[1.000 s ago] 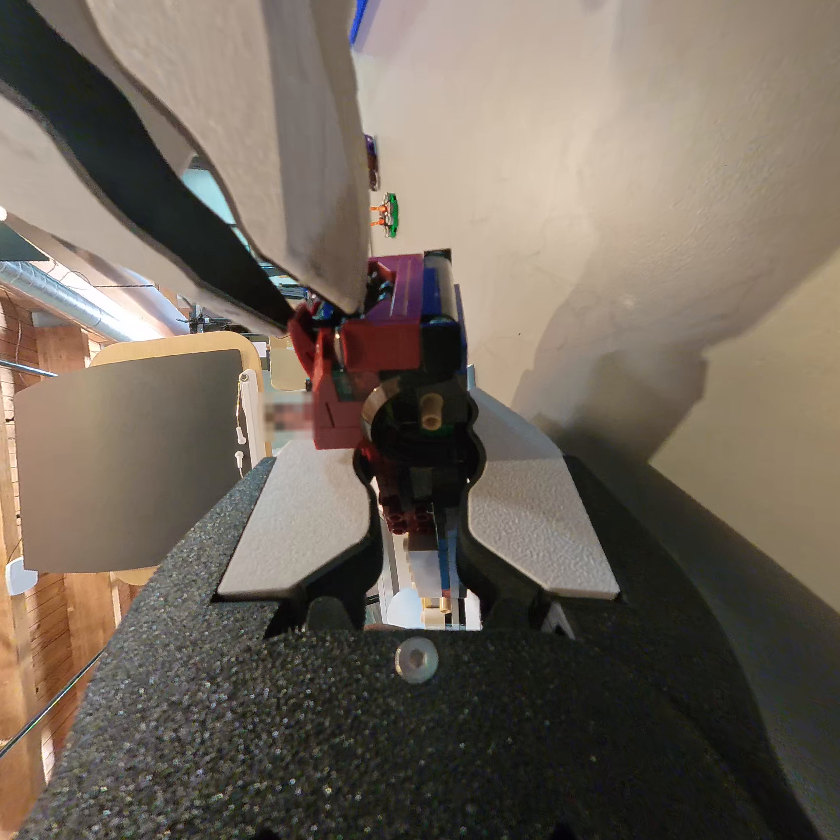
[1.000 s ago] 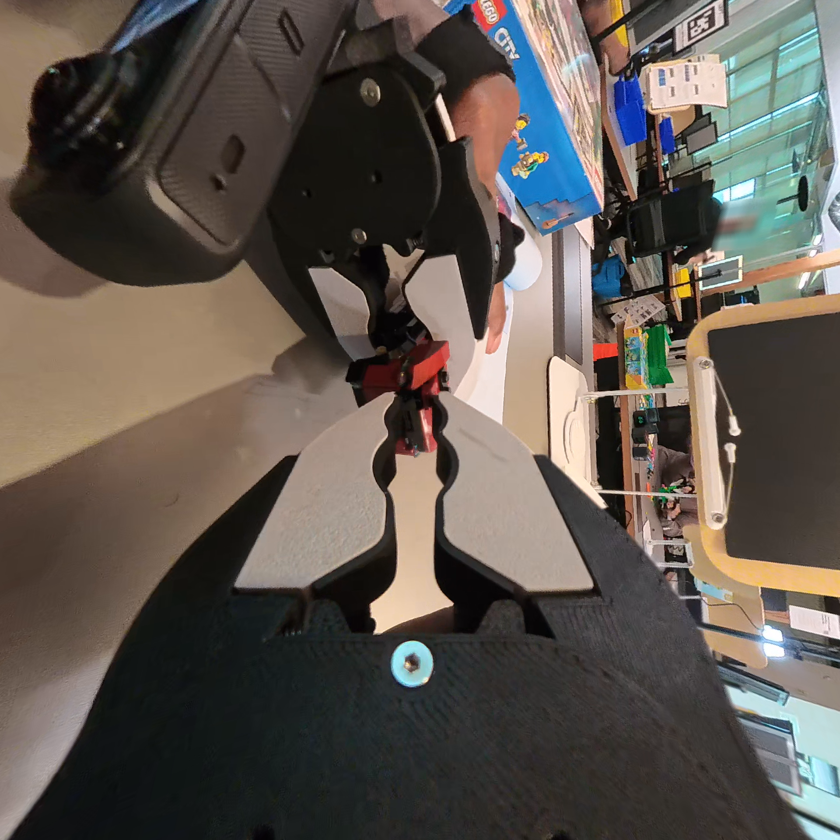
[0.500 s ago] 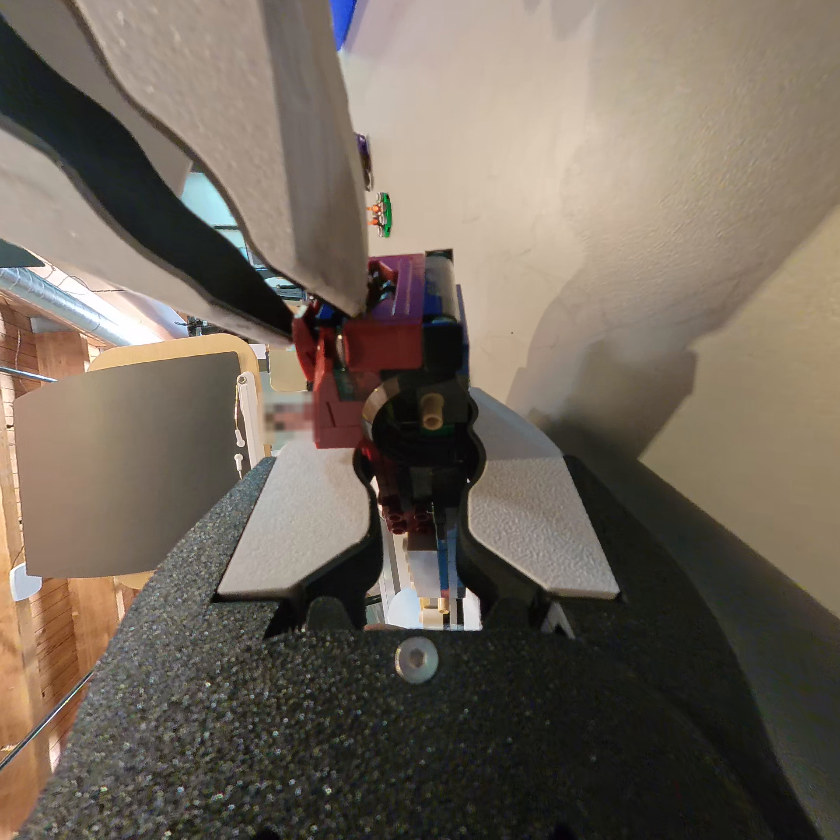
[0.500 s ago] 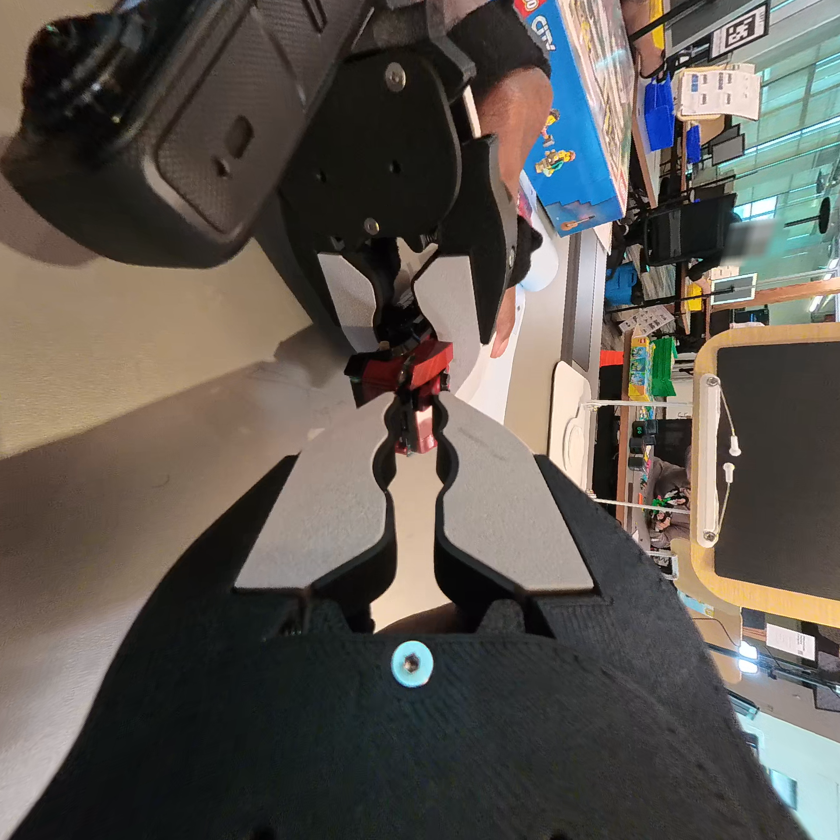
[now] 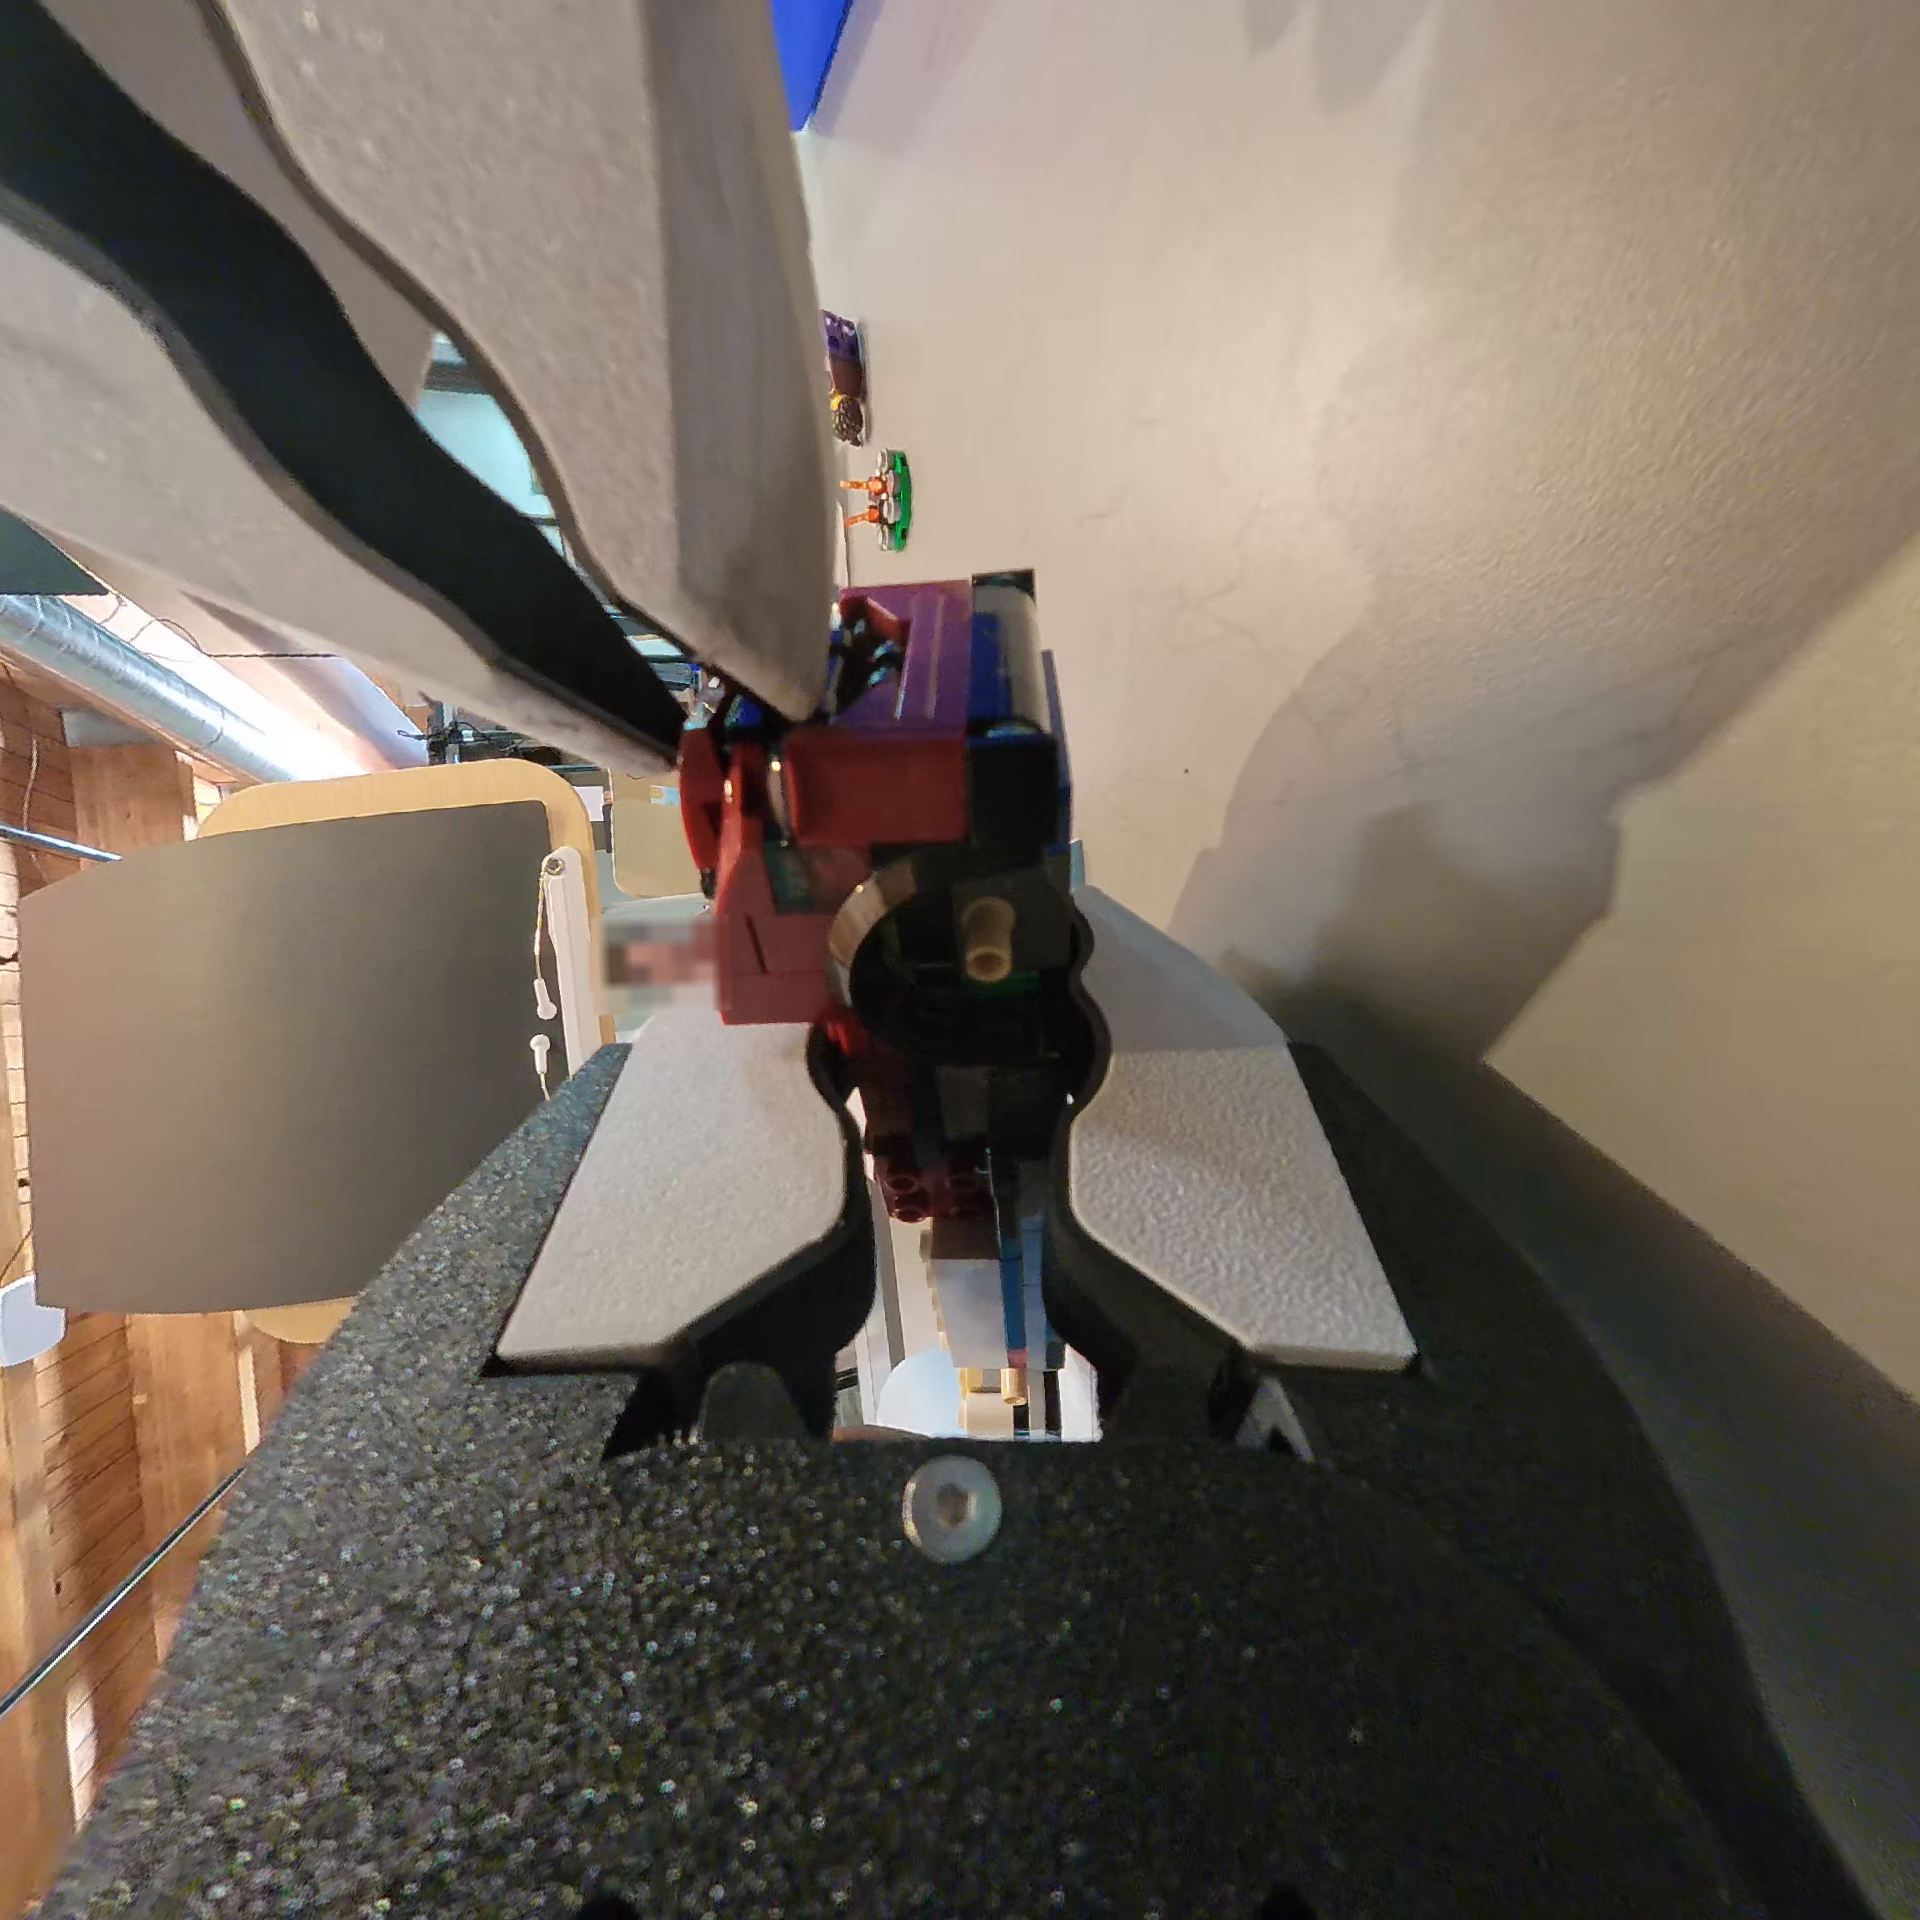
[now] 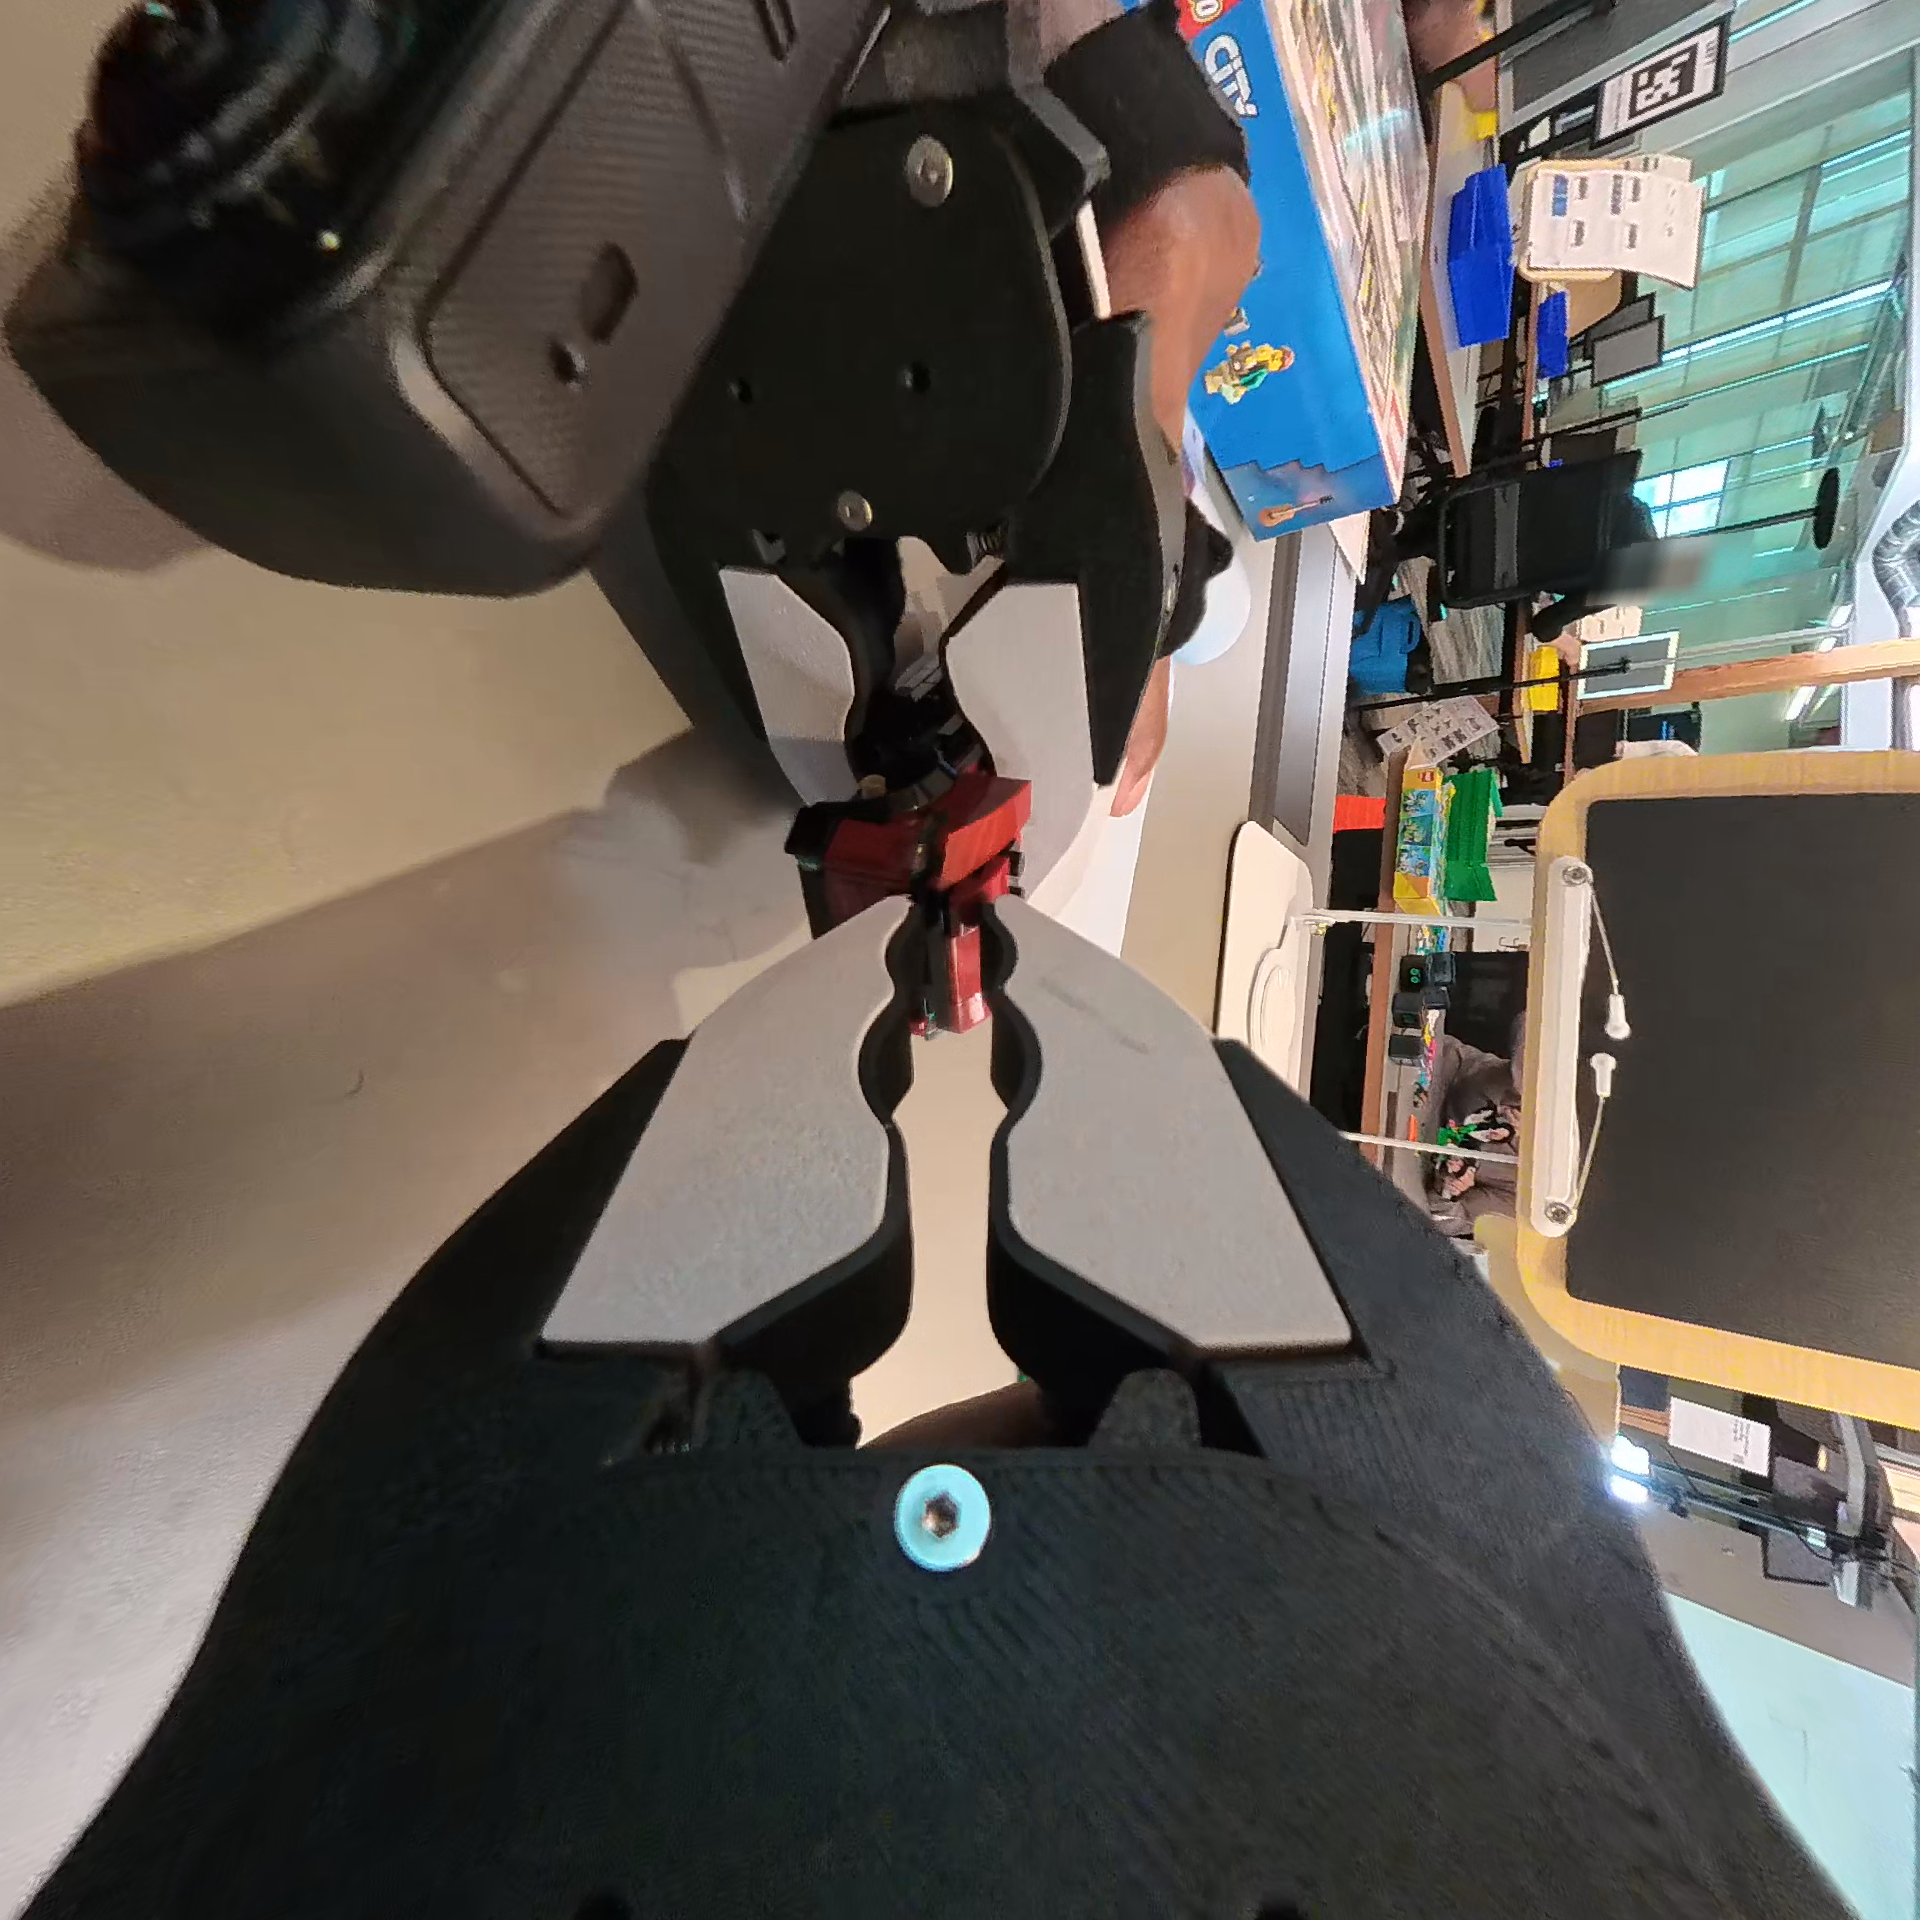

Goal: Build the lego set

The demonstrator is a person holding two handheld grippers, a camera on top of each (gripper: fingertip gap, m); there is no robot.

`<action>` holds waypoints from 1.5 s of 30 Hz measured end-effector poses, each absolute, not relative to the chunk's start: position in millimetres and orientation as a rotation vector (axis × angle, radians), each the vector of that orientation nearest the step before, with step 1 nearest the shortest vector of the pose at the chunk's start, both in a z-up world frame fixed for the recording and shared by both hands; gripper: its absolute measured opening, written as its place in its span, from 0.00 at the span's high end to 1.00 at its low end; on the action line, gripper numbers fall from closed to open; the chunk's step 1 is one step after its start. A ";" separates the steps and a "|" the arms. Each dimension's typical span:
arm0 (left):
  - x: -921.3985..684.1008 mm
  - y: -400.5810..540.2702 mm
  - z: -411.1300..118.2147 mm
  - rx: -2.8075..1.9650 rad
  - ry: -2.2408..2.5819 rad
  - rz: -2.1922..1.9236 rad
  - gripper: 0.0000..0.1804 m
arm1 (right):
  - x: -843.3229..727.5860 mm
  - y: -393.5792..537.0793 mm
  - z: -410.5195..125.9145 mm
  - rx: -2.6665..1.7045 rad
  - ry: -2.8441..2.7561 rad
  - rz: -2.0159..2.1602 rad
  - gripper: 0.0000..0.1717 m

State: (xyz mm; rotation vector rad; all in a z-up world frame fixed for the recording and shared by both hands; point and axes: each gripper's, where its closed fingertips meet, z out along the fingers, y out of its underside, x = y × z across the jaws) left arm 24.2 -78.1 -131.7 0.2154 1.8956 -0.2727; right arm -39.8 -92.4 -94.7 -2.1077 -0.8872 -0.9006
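The bench (image 5: 1351, 312) is filling the right of the left wrist view, well apart from the brick model (image 5: 883, 810) at centre frame; the left gripper (image 5: 951, 997) is clamping the model's black body, jaws partly open around it. The right gripper (image 6: 951, 935) is pinching a small red piece (image 6: 956, 982), jaws nearly closed. A skewed push or twist could be snapping bricks loose; with 2 opposed grips, pieces could be dropping to the bench.

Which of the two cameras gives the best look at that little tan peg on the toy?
The left wrist view: the tan peg faces the camera, close up, sticking out of the black part of the brick model between the left gripper's fingers. In the right wrist view it is only a tiny tan speck at the model's far side.
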 end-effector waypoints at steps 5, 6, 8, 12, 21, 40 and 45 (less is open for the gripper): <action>23.7 -78.5 -131.8 0.219 1.897 -0.273 0.80 | -40.6 -93.7 -94.7 -2.090 -0.899 -0.942 0.95; 23.6 -78.6 -131.8 0.219 1.898 -0.275 0.80 | -40.8 -93.9 -94.7 -2.087 -0.904 -0.951 0.95; 23.3 -79.0 -131.8 0.221 1.898 -0.275 0.80 | -41.2 -94.5 -94.6 -2.080 -0.920 -0.967 0.95; 23.3 -78.6 -130.5 0.216 1.896 -0.281 0.80 | -42.8 -95.8 -94.0 -2.071 -0.944 -0.966 0.94; 23.4 -78.0 -129.6 0.216 1.894 -0.281 0.81 | -43.4 -92.7 -93.4 -2.069 -0.937 -0.907 0.89; 22.8 -77.9 -127.6 0.242 1.878 -0.252 0.81 | -44.9 -91.7 -92.4 -2.062 -1.000 -1.053 0.94; 22.9 -77.4 -126.4 0.239 1.876 -0.257 0.81 | -45.8 -90.6 -91.1 -2.068 -0.976 -1.050 0.95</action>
